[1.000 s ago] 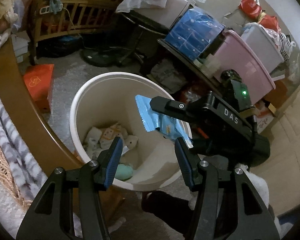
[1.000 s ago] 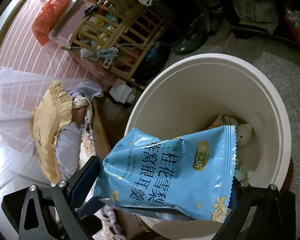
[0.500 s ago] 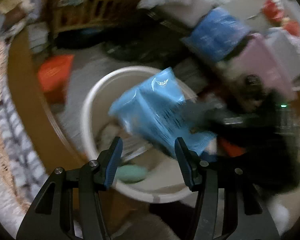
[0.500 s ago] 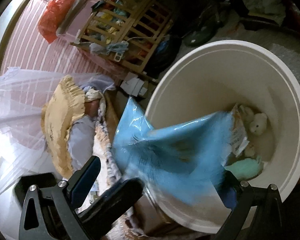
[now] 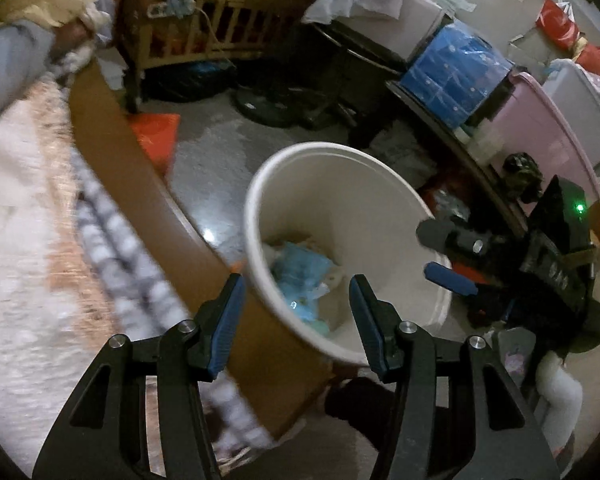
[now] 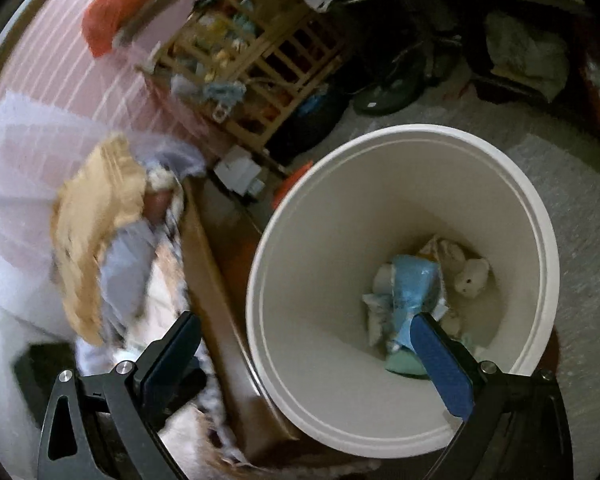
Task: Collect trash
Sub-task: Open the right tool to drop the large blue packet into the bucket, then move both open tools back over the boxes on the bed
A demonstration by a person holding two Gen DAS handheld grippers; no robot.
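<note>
My right claw (image 6: 304,364) hangs over the near rim of the white bin (image 6: 540,208) with its jaws spread wide and nothing between them. The blue snack wrapper (image 6: 414,284) lies at the bottom of the bin, among crumpled paper and beside a small white plush toy (image 6: 474,276). My left claw (image 5: 296,320) is half spread and empty too, aimed down at the same bin (image 5: 300,156), just beside the wooden bed edge (image 5: 140,184).

I judge the drop is made, so the step in hand is to draw clear and look for the next piece. To do it well I lift the right claw straight up before swinging aside, so that the blue pad (image 6: 440,364) inside the rim does not catch the wall and tip the bin. I keep both claws open and steady; the views are smeared at the bed side, so I slow down before choosing a target.
</note>
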